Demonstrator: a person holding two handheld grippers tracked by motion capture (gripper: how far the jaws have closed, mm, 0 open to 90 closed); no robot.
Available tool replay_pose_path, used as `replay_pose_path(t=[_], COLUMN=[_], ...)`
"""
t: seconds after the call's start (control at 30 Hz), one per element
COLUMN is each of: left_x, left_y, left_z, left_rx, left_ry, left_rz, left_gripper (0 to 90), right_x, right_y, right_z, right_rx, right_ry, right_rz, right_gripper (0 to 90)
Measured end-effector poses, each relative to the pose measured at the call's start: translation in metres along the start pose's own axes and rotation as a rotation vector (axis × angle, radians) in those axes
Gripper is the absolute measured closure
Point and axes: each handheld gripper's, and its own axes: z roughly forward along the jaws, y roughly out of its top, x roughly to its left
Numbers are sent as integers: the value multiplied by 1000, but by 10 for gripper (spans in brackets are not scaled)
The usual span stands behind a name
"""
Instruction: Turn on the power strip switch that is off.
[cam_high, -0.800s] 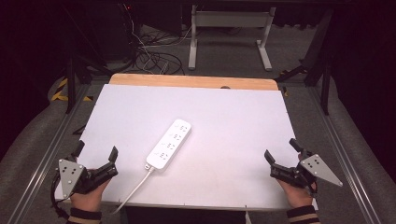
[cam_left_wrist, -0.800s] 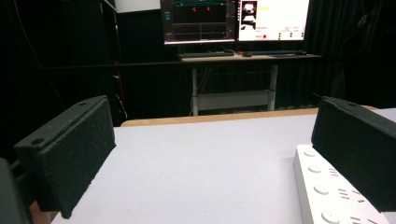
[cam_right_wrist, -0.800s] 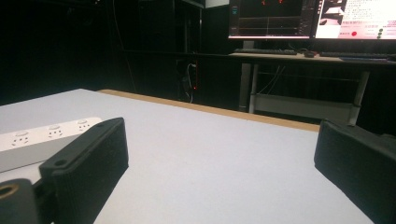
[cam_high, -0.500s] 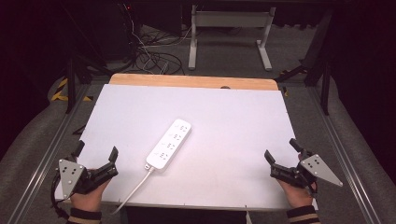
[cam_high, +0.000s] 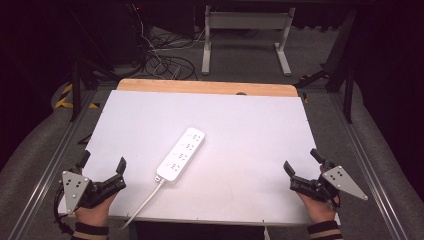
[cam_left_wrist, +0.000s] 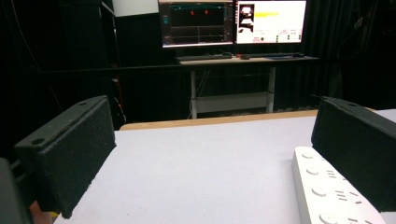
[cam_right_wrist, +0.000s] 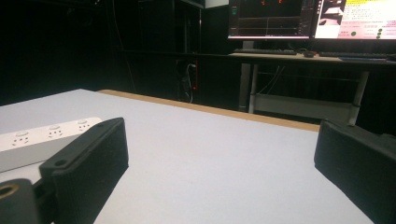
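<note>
White plastic power strip (cam_high: 181, 154), long, with four socket rows, lay slantwise at mid-table on the white tabletop (cam_high: 250, 125), its white cord (cam_high: 145, 202) trailing off the near edge.

High view: left gripper (cam_high: 102, 170) sat at the near left corner, jaws apart, empty. Right gripper (cam_high: 299, 165) at the near right corner, jaws likewise apart, nothing between. Both well apart from the strip.

Left gripper view: strip end (cam_left_wrist: 327, 191) just right of the open jaws; monitors (cam_left_wrist: 233, 21) lit on a far desk, which the high view lacked.

Right gripper view: strip (cam_right_wrist: 42, 135) seen low at far left, side wall visible.

Judgement: stiff, light, smooth shell, likely slippery; grip across the narrow width near the middle, clear of the cord.
</note>
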Motion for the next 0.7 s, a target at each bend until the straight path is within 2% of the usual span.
replay_pose_path(t=[0.17, 0.3, 0.37, 0.43, 0.57, 0.7], left_x=[1, 0, 1, 1, 0, 0], left_y=[2, 5, 6, 7, 10, 11], left_z=[-2, -4, -5, -7, -10, -10], left_rx=[8, 10, 9, 15, 45, 44], left_ry=[-9, -4, -18, -54, -131, -155], left_rz=[1, -7, -12, -19, -24, -1], left_gripper=[29, 90, 138, 230, 518, 832], right_x=[0, 0, 0, 0, 0, 0], right_y=[0, 0, 0, 0, 0, 0], right_z=[0, 0, -1, 0, 0, 0], right_rx=[-2, -3, -4, -4, -3, -2], right_ry=[1, 3, 4, 4, 7, 6], right_rz=[-2, 0, 3, 4, 4, 4], right_gripper=[32, 32, 32, 32, 32, 33])
